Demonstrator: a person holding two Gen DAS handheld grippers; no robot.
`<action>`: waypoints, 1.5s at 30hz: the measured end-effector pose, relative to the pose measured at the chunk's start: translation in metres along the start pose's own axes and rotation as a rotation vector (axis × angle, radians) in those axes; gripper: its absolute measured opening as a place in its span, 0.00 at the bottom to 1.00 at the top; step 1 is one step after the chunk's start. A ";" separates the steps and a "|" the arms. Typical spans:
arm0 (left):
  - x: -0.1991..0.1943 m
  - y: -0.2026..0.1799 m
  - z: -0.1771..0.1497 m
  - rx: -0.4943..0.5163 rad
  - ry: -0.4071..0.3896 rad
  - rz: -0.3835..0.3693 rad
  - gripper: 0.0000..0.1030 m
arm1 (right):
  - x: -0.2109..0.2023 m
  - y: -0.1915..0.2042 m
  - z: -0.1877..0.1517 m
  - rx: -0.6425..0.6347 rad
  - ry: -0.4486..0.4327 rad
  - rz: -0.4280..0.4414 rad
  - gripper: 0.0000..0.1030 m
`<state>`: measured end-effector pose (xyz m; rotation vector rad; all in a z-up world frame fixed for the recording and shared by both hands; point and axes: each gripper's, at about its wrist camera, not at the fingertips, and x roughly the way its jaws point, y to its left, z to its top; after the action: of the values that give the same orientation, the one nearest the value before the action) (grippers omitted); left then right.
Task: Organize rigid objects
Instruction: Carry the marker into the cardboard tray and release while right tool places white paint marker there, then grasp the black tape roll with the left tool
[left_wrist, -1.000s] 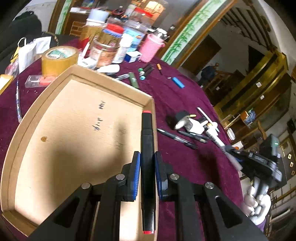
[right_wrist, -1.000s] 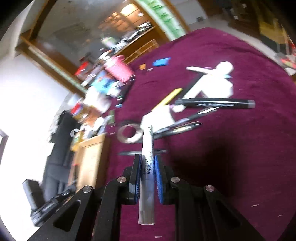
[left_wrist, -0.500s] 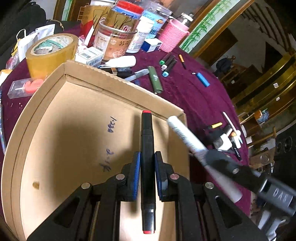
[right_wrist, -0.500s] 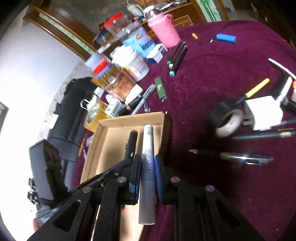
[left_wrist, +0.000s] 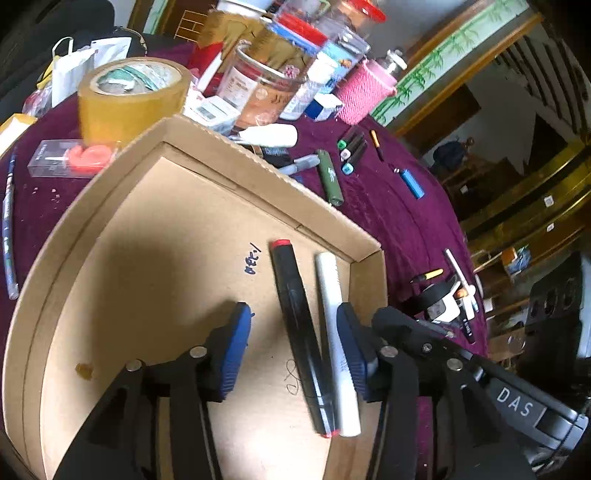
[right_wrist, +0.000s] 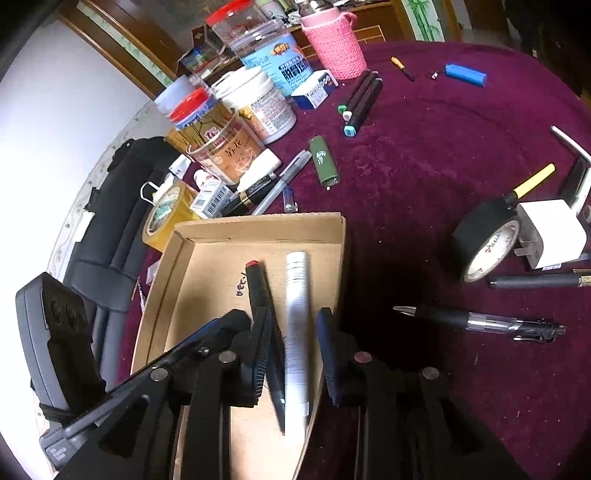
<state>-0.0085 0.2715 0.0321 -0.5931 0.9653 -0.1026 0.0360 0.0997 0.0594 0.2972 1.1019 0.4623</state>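
A shallow cardboard tray (left_wrist: 258, 162) lies on the purple tablecloth. In it a black marker with red ends (left_wrist: 295, 325) and a white marker (left_wrist: 334, 332) lie side by side near the right wall. My left gripper (left_wrist: 293, 354) hangs over both with its jaws opening, the pads clear of the black marker. In the right wrist view my right gripper (right_wrist: 293, 354) is opening too. The blurred white marker (right_wrist: 295, 325) sits loose between its pads. The black marker (right_wrist: 256, 288) lies just left of it in the tray (right_wrist: 258, 221).
Behind the tray stand a yellow tape roll (left_wrist: 129, 96), jars and a pink cup (left_wrist: 365, 92). A green lighter (left_wrist: 330, 177), a blue lighter (left_wrist: 410, 182), dark markers (right_wrist: 360, 101), a black tape roll (right_wrist: 484, 240), a white charger (right_wrist: 550, 232) and a pen (right_wrist: 480, 321) lie on the cloth.
Both grippers came together over the tray's right side, each shut on a marker. Their jaws have now parted, and the black and white markers are loose in the tray.
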 end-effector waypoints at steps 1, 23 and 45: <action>-0.005 -0.001 -0.001 0.004 -0.012 0.003 0.48 | -0.009 0.001 0.000 -0.024 -0.026 -0.015 0.28; 0.037 -0.166 -0.033 0.293 0.014 -0.001 0.81 | -0.147 -0.226 -0.018 0.146 -0.563 -0.416 0.99; 0.117 -0.186 -0.024 0.452 0.102 0.058 0.16 | -0.130 -0.230 -0.019 0.139 -0.459 -0.297 0.99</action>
<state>0.0724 0.0657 0.0318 -0.1447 1.0171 -0.2924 0.0190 -0.1642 0.0494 0.3351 0.7113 0.0448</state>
